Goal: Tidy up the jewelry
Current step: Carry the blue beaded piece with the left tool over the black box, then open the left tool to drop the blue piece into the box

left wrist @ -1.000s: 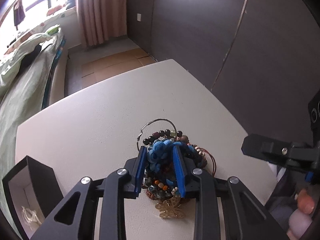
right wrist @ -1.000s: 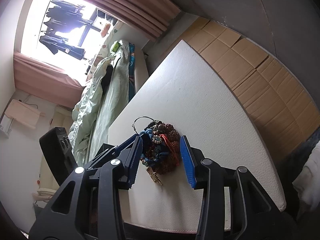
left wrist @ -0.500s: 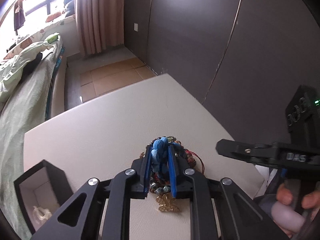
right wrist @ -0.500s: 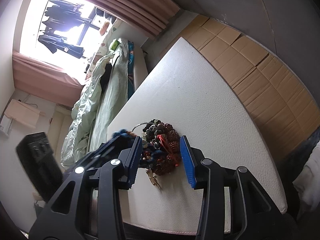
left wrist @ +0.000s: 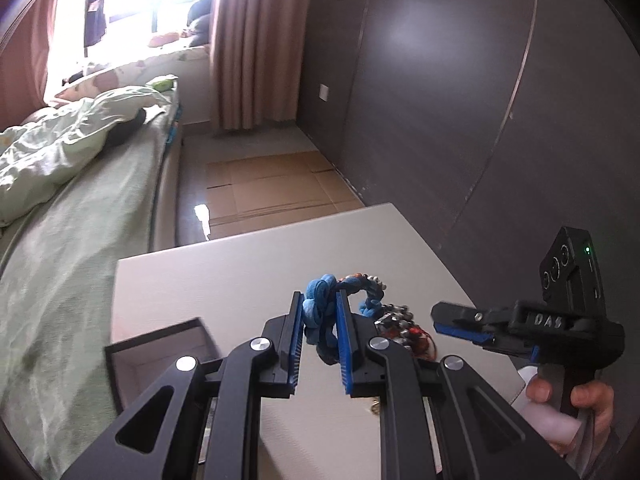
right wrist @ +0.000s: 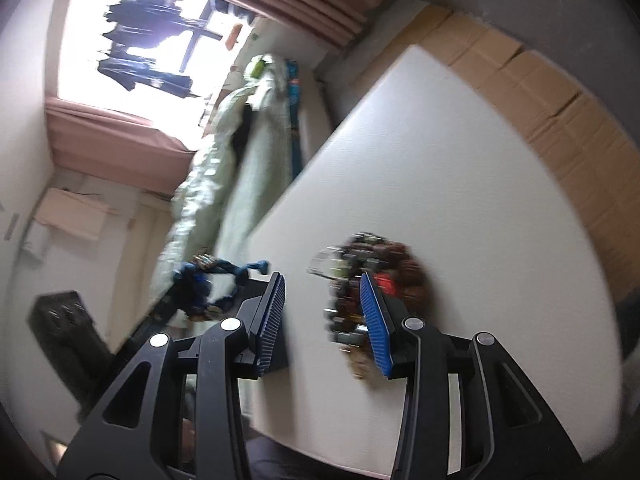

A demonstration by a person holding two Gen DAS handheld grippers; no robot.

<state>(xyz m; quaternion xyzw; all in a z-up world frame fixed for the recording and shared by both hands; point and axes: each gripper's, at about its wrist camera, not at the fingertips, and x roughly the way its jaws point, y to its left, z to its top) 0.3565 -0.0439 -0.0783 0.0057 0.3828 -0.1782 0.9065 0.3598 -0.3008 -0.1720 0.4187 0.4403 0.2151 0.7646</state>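
My left gripper (left wrist: 319, 322) is clamped tight on the blue knotted cord bracelet (left wrist: 320, 312), and the thing hangs clear above the counter (left wrist: 224, 276), its beaded end looping off to the right. My right gripper (right wrist: 322, 312) sits about half open with nothing between the pads; its right pad is in front of the pile of beaded jewelry (right wrist: 376, 276), which lies on the counter, blurry in that view. From the left camera the pile (left wrist: 404, 320) peeks out just past my right finger.

Counter itself is a plain off-white slab, faintly textured. A dark open jewelry box (left wrist: 160, 356) with a pale lining sits at its near left corner. Beyond the far edge there's flattened cardboard (left wrist: 272, 188) on the floor, then a dark panelled wall (left wrist: 420, 100). A bed (left wrist: 72, 184) with a rumpled pale green duvet runs along the left, pink curtains (left wrist: 248, 44) frame a bright window, clothes hanging in it. A hand (left wrist: 576, 404) grips the right handle.
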